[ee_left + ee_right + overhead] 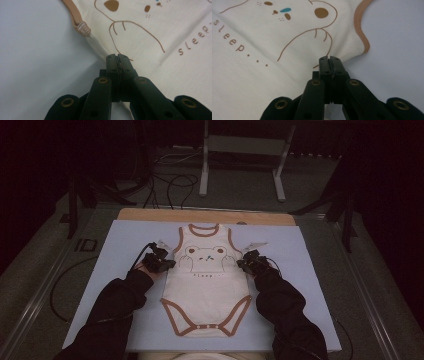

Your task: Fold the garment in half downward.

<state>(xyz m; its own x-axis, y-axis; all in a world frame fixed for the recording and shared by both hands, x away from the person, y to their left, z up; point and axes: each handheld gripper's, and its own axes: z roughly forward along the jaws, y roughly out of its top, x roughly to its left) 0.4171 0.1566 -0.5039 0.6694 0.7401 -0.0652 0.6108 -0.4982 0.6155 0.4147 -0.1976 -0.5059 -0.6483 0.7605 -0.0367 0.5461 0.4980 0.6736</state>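
High view: a cream baby bodysuit [206, 290] with brown trim, spread flat and face up on a pale blue mat [125, 245] that covers a wooden table [150, 214], neck opening toward the far edge, snap crotch toward the near edge. Printed on the chest, a bear drawing with a line of small lettering below. Left gripper [167, 263] at the garment's left side seam just under the armhole, right gripper [243, 264] at the matching spot on the right side seam, both level with the bear print. Dark sleeves [117, 305] entering from the bottom edge, cables trailing from each tool. Beyond the table, a grey floor with loose cables and a white metal frame [245, 150]

Left gripper view: black jaws pressed together, pinching the bodysuit's side edge [100, 48] just below the brown armhole binding [75, 15]; bear's arm outline and the word "sleep" to the right, blue mat to the left

Right gripper view: jaws likewise pressed together, nipping the opposite side edge [348, 56] below the curved brown binding [360, 25]; bear face and "sleep..." to the left, blue mat to the right
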